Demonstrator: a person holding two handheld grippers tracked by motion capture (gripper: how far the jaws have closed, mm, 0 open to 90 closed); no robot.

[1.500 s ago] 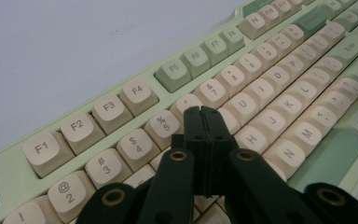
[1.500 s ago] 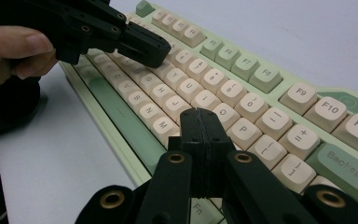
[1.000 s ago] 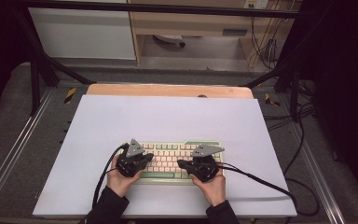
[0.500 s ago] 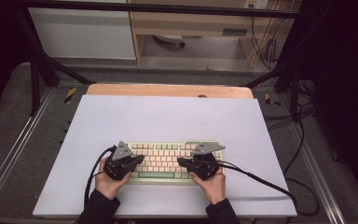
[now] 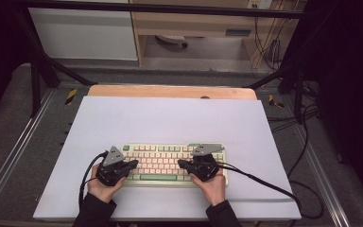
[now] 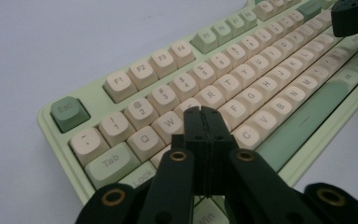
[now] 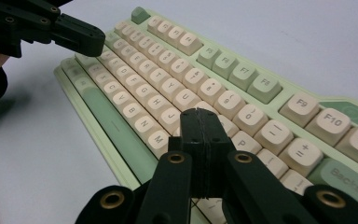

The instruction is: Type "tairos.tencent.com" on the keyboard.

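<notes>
A pale green keyboard (image 5: 163,162) with cream keys lies near the front of the white table top (image 5: 170,118). My left gripper (image 5: 134,164) hovers over the keyboard's left end, jaws shut with nothing between them. In the left gripper view the shut left gripper (image 6: 201,110) is just above the keyboard (image 6: 242,65) near the W and E keys. My right gripper (image 5: 180,164) is over the right half, also shut and empty. In the right gripper view the right gripper (image 7: 199,112) sits above the keyboard (image 7: 168,60) by the K and L keys, with the left gripper (image 7: 100,42) farther off.
A wooden board (image 5: 170,91) edges the far side of the table. A black cable (image 5: 264,184) trails from the right gripper across the sheet to the right. Black frame bars (image 5: 42,71) and loose cables (image 5: 307,118) flank the table.
My left gripper has slid leftward along the keyboard toward its left end. The right gripper has stayed where it was. Both have stayed shut.
</notes>
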